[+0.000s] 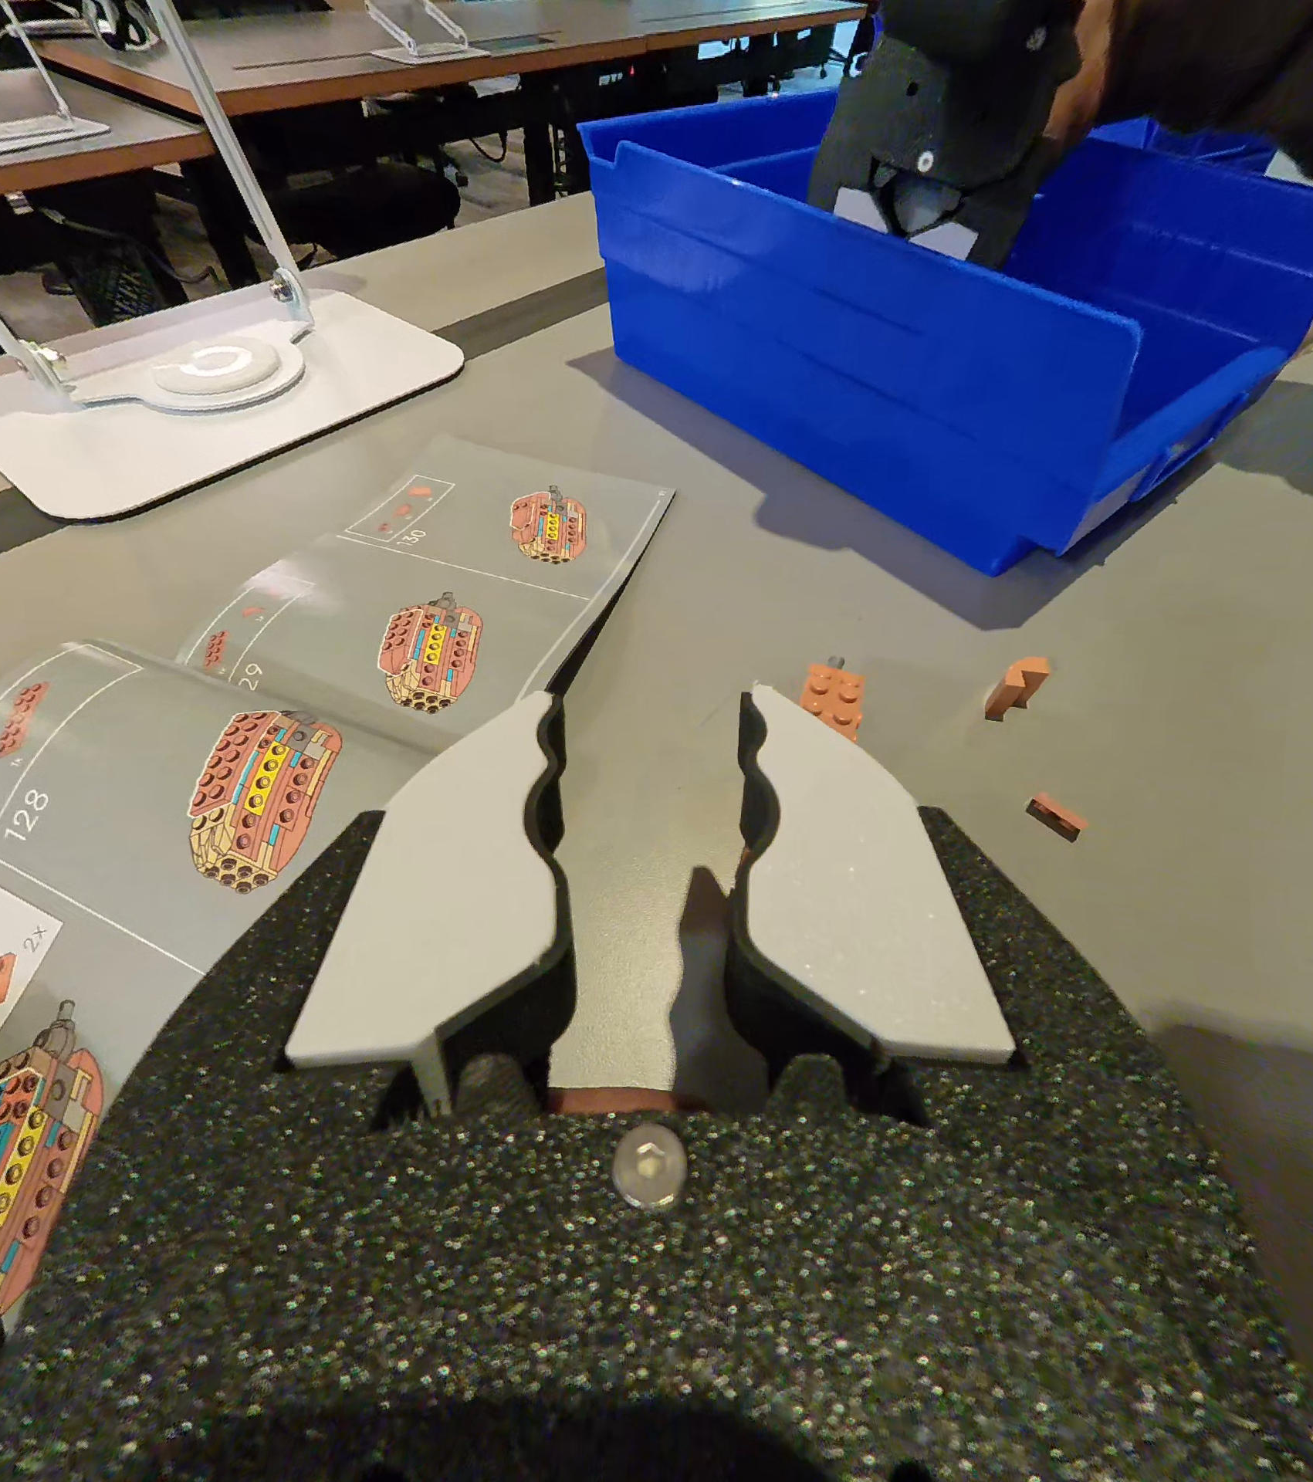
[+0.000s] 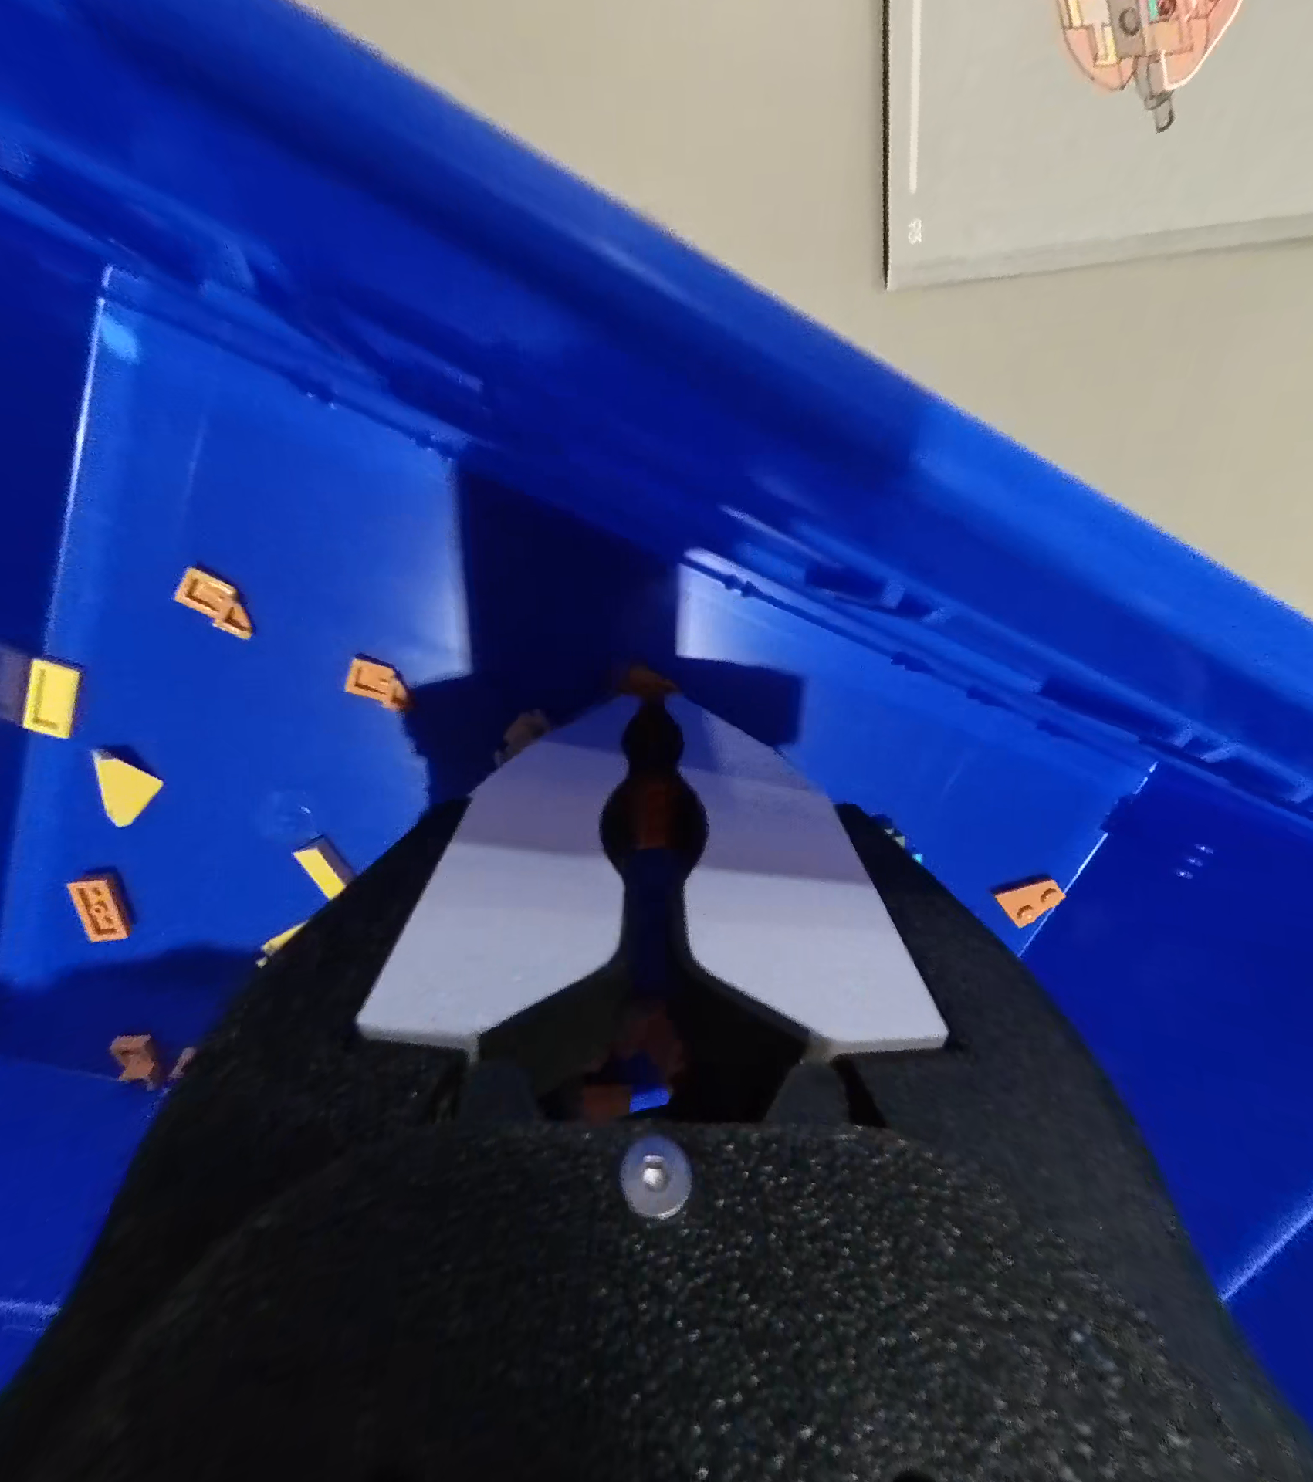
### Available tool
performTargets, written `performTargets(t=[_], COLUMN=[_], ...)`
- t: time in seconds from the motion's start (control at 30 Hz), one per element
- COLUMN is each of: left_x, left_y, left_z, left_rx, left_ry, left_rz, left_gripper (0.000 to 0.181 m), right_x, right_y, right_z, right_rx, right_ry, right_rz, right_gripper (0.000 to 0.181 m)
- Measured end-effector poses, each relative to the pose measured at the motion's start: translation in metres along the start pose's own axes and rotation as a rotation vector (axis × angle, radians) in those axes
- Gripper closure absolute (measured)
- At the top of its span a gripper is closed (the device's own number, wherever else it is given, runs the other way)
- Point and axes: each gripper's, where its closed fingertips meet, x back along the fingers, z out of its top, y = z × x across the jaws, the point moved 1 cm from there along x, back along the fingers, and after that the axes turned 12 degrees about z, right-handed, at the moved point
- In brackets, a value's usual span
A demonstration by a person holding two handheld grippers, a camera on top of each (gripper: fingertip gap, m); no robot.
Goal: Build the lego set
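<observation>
My left gripper (image 1: 653, 710) is open and empty, low over the grey table (image 1: 1118, 842). A small brown-orange lego build (image 1: 836, 696) lies just past its right finger, partly hidden by it. Two loose brown pieces (image 1: 1018, 686) (image 1: 1058, 816) lie to the right. My right gripper (image 2: 645, 706) is down inside the blue bin (image 2: 300, 481), its fingertips together on a small orange piece (image 2: 643, 682) that sticks out at the tips. It also shows in the left wrist view (image 1: 909, 208), held by a hand. Several orange (image 2: 212, 601) and yellow pieces (image 2: 51, 698) lie on the bin floor.
The open instruction booklet (image 1: 316, 722) lies left of my left gripper; one page shows in the right wrist view (image 2: 1118, 160). The blue bin (image 1: 877, 385) stands at the far right of the table. A white stand base (image 1: 180, 417) sits at the far left. Other desks stand behind. The tips of one gripper are about 25 cm away from the tips of the other.
</observation>
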Motion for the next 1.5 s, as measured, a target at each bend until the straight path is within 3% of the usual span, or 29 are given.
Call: performTargets(t=[0.23,0.47,0.7,1.03,1.23,1.5], left_x=[0.001,0.0,0.001,0.003,0.004,0.01], left_y=[0.0,0.0,0.0,-0.002,-0.001,0.01], left_z=[0.001,0.0,0.001,0.004,0.006,0.013], left_rx=[-0.004,-0.006,-0.005,-0.004,-0.001,0.027], left_ry=[0.002,-0.002,0.003,0.016,0.021,0.045], left_rz=[-0.001,0.001,0.002,0.009,0.005,-0.07], left_gripper=[0.14,0.14,0.14,0.14,0.14,0.14], right_x=[0.009,0.0,-0.002,0.0,0.026,0.103], right_y=[0.001,0.001,0.0,0.002,0.002,-0.046], right_z=[0.001,-0.006,-0.006,-0.007,0.005,0.056], right_rx=[-0.007,0.015,-0.074,-0.084,-0.065,-0.003], right_ry=[0.066,-0.007,0.007,-0.006,0.055,0.229], right_rz=[-0.031,0.013,0.113,0.079,-0.105,-0.6], right_gripper=[0.178,0.16,0.164,0.164,0.165,0.165])
